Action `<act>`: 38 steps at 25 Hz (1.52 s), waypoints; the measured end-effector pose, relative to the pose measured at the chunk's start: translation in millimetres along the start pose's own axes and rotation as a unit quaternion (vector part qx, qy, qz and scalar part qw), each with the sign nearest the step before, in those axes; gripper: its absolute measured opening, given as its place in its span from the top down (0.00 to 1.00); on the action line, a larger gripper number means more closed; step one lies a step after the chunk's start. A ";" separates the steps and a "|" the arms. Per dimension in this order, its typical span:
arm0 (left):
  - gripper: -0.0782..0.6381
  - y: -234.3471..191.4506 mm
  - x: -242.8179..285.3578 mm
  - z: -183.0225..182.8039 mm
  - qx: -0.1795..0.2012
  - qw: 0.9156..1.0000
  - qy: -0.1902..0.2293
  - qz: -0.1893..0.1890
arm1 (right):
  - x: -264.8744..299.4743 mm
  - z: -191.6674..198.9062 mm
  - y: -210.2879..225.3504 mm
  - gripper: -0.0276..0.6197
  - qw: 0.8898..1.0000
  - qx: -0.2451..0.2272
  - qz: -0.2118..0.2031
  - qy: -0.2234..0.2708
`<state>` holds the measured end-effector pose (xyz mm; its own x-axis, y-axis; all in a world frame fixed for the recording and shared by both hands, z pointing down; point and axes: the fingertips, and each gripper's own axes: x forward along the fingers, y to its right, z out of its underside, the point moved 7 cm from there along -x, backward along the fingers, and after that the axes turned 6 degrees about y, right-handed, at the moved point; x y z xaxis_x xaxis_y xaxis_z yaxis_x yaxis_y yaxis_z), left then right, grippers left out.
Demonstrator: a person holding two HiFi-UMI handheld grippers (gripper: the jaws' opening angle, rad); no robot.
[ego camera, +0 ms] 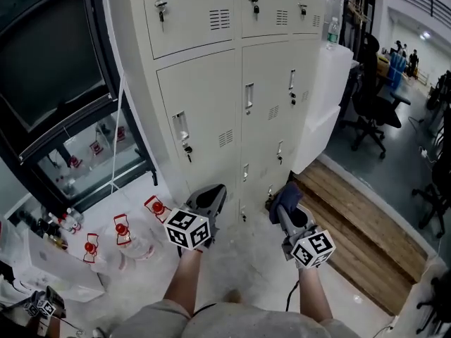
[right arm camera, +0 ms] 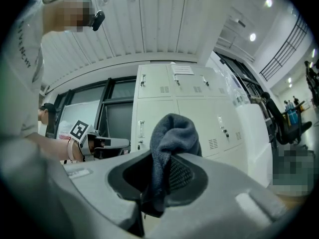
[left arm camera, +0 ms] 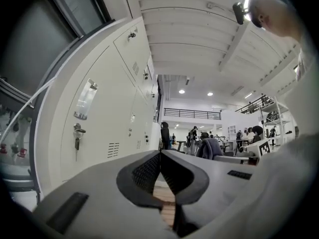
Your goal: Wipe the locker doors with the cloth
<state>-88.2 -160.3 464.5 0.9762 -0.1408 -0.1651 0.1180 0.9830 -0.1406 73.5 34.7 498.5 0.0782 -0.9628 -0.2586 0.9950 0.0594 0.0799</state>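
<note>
The right gripper's [right arm camera: 162,176] two fingers are clamped on a dark grey cloth [right arm camera: 172,133]. The cloth bunches up above the fingertips and hangs down between the ribbed pads. The left gripper's [left arm camera: 160,156] fingers are pressed together at the tips, with nothing between them.

In the head view both grippers are held low and side by side, well apart from each other, and point toward the foot of a bank of cream locker doors [ego camera: 204,111]. The cloth reaches toward the bottom row of doors, near a vertical door edge. The right gripper view shows open air between cloth and doors, so they seem not to touch. The left fingertips point at the lower edge of the next door column, also with a gap.

Ahead of and above the fingers the doors rise in rows, each with a handle recess, vent slots and a small key [ego camera: 187,150] hanging from its lock.

Under both grippers lies pale floor [ego camera: 246,259], bare and open. Out past the right fingers, a white panel [ego camera: 328,97] juts from the locker bank above a wooden step [ego camera: 352,217]. Out past the left fingers, clear bags of red-topped items [ego camera: 121,231] lie on the floor below a dark window frame [ego camera: 56,83].
</note>
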 end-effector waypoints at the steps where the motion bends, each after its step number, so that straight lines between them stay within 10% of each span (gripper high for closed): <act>1: 0.89 -6.6 10.0 -2.0 0.001 1.000 0.003 0.003 | 11.1 -0.1 7.1 0.87 1.000 -0.002 -0.002 0.002; 14: 0.89 -59.5 133.9 -37.8 0.034 0.999 0.029 -0.005 | 133.0 -31.9 93.4 0.87 0.997 -0.028 -0.057 0.040; 38: 0.89 -39.7 261.1 -77.7 0.092 0.969 0.089 -0.209 | 255.0 -103.0 234.7 0.87 0.951 -0.025 -0.302 0.066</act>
<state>147.8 -245.3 351.1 0.7912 -0.5336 -0.2988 0.5434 0.8376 -0.0569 333.4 -169.8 352.2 -0.5053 -0.7833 -0.3621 0.8619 -0.4790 -0.1667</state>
